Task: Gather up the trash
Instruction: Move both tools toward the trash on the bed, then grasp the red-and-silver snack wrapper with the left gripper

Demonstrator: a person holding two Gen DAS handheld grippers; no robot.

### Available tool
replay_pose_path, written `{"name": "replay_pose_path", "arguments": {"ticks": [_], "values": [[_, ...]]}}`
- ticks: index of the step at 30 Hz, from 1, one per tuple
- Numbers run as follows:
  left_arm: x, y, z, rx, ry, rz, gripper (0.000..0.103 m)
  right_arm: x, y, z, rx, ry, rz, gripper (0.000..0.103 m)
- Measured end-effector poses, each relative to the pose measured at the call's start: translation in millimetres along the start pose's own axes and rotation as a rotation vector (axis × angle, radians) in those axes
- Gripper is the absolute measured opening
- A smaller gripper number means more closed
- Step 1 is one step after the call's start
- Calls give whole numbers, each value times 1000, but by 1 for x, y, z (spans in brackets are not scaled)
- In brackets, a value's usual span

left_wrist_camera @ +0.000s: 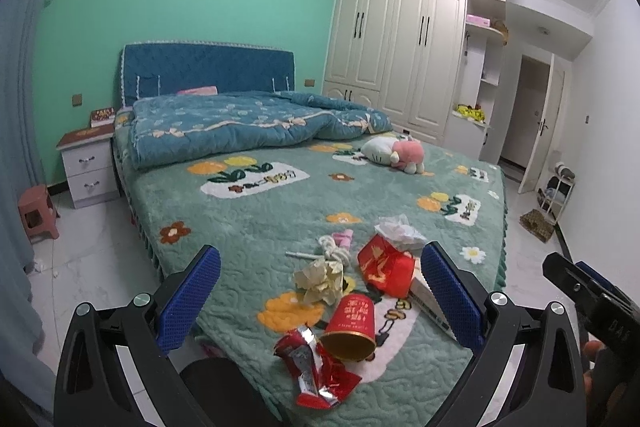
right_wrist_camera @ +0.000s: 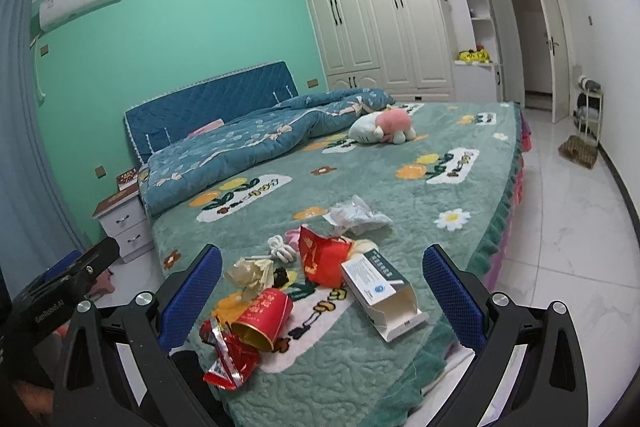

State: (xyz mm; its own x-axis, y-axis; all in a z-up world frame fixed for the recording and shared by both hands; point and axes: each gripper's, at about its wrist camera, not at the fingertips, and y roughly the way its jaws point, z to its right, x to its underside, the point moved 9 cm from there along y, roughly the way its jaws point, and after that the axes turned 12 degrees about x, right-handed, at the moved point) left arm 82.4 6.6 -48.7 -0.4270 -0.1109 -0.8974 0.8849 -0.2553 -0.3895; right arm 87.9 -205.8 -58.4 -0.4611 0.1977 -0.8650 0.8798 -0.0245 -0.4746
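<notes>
Trash lies on the near corner of the bed (left_wrist_camera: 248, 227): a red paper cup (left_wrist_camera: 352, 323) on its side, a torn red foil wrapper (left_wrist_camera: 312, 371), a crumpled cream paper (left_wrist_camera: 320, 281), a red bag (left_wrist_camera: 384, 265), a clear plastic wrapper (left_wrist_camera: 400, 231) and a white box (right_wrist_camera: 380, 291). My left gripper (left_wrist_camera: 320, 301) is open above the cup and wrapper. My right gripper (right_wrist_camera: 322, 301) is open, with the cup (right_wrist_camera: 262, 319), box and red bag (right_wrist_camera: 324, 257) ahead between its fingers. Both are empty.
A folded blue quilt (left_wrist_camera: 240, 127) and a plush toy (left_wrist_camera: 396, 153) lie farther up the bed. A white nightstand (left_wrist_camera: 88, 167) and a pink stool (left_wrist_camera: 36, 213) stand left. A wardrobe (left_wrist_camera: 400, 39), an open door and a shoe rack (left_wrist_camera: 556, 191) are right.
</notes>
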Motion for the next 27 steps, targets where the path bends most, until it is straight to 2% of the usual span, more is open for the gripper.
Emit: {"name": "replay_pose_path", "arguments": {"ticks": [5,13,15,18,27], "values": [[16,7,-3,25,-18,-72,99,12,2,5,-4,-15,-35,98],[49,16,0,50,-22,-202,99,22,6,-1,-92,-2,-103,98],[57,20,-1,47,-27,-235,99,26,8,-6,-136,16,-127,98],[67,27,-3,41,-32,-276,99,35,16,-10,-128,-5,-168,98],[103,50,-13,65,-133,-420,99,63,37,-24,-215,-35,-288,98]]}}
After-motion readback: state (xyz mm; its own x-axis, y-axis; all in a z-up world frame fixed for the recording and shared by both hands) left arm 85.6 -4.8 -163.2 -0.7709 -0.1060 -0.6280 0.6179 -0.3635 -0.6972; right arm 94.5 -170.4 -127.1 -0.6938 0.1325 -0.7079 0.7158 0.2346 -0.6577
